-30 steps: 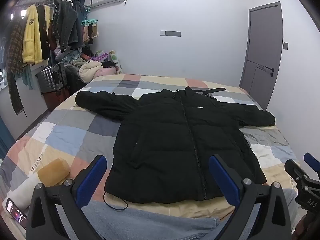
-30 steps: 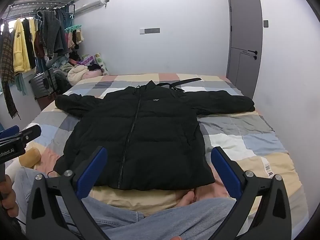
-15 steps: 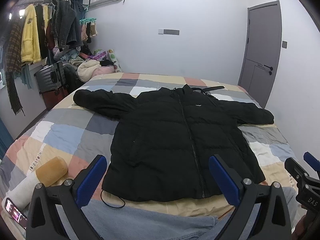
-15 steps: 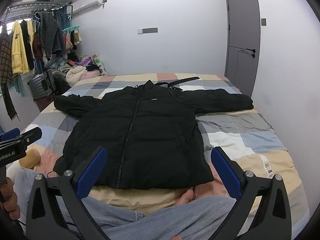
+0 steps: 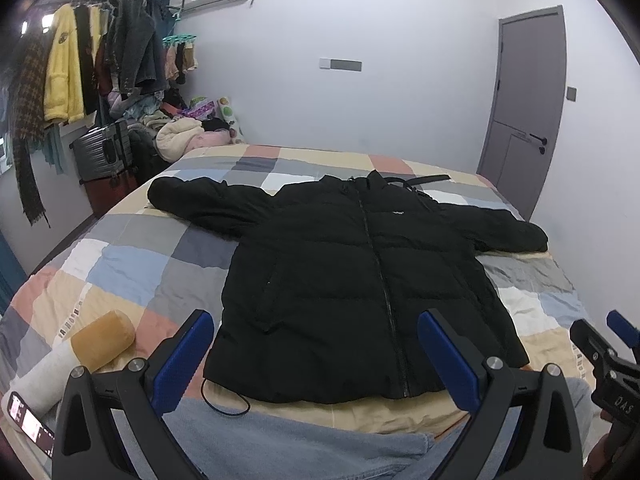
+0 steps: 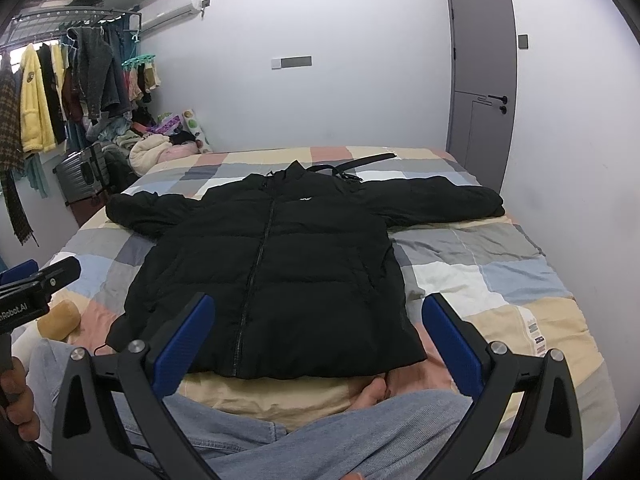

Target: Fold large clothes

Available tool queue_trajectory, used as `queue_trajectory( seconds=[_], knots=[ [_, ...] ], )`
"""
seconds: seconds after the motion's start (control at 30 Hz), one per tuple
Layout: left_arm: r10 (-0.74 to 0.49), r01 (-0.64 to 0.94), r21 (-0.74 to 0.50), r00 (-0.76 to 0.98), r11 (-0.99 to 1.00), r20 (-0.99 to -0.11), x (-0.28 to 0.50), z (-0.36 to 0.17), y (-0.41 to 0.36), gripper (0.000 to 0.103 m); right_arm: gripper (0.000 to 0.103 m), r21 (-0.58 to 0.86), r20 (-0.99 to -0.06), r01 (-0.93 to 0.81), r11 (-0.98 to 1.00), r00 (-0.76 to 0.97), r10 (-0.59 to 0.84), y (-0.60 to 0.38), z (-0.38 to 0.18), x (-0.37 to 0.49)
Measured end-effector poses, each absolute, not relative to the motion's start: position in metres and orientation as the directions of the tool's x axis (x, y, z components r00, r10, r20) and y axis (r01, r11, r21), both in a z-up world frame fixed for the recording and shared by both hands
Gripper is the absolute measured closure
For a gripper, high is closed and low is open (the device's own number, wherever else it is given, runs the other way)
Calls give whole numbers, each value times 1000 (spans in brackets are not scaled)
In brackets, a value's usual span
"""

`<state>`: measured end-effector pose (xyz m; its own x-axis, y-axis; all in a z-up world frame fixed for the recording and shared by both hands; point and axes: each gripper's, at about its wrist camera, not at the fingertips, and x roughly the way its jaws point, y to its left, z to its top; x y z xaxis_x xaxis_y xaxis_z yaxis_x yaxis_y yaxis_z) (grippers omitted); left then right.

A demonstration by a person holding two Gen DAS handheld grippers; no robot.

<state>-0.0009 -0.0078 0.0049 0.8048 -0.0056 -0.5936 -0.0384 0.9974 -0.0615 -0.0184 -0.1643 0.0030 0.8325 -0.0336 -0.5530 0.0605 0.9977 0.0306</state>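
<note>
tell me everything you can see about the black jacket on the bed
The black jacket is a puffy, quilted coat lying flat, front up, on the patchwork bedspread. It is zipped shut down the middle, with both sleeves spread sideways, collar toward the far wall and a small white chest logo. Neither pair of tongs touches it.

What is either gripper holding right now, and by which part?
Nothing. The left gripper and right gripper are both open, hovering short of the black jacket, which lies flat and untouched on the bed.
</note>
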Motion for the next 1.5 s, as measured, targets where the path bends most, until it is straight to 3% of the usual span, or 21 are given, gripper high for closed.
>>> queue_trajectory(
  seconds=[1.5],
  knots=[
    [-15, -27, -60, 798, 998, -602, 0, 3, -7, 0, 0, 85, -568, 19, 996, 822, 33, -167, -6, -10]
  ],
)
